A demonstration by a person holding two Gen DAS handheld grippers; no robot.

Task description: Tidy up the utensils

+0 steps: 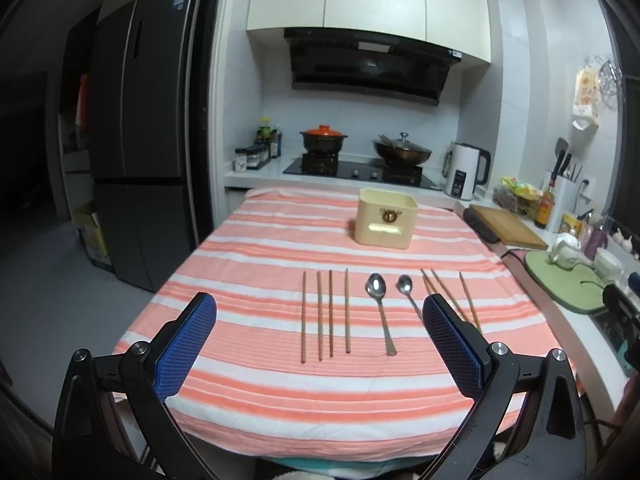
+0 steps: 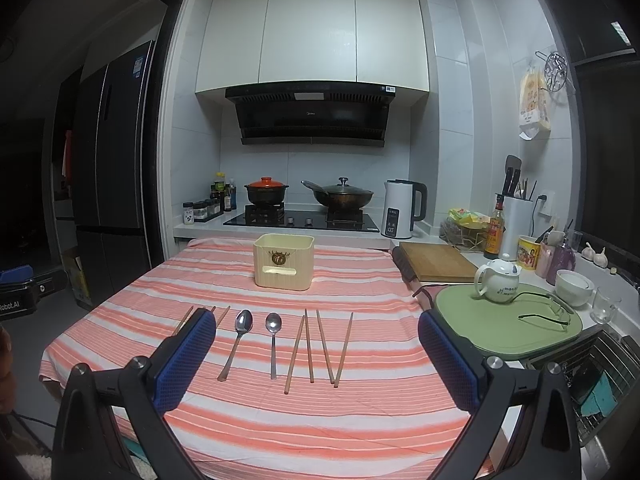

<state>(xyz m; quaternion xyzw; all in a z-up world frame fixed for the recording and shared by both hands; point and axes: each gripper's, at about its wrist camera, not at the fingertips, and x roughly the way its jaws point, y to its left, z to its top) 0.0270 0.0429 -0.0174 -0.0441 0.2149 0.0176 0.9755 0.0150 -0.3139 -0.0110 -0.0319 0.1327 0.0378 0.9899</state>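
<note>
Both the left gripper (image 1: pixel 319 344) and right gripper (image 2: pixel 316 354) are held wide apart, empty, above chopsticks (image 1: pixel 325 314) and spoons (image 2: pixel 256 344) laid before the cream container (image 2: pixel 285 262).

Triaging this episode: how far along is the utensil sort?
Done: nothing; the cream holder box looks empty. In hand: nothing; left gripper and right gripper are both open above the striped cloth. Left: four left chopsticks, large spoon, small spoon, four right chopsticks, all flat.
</note>
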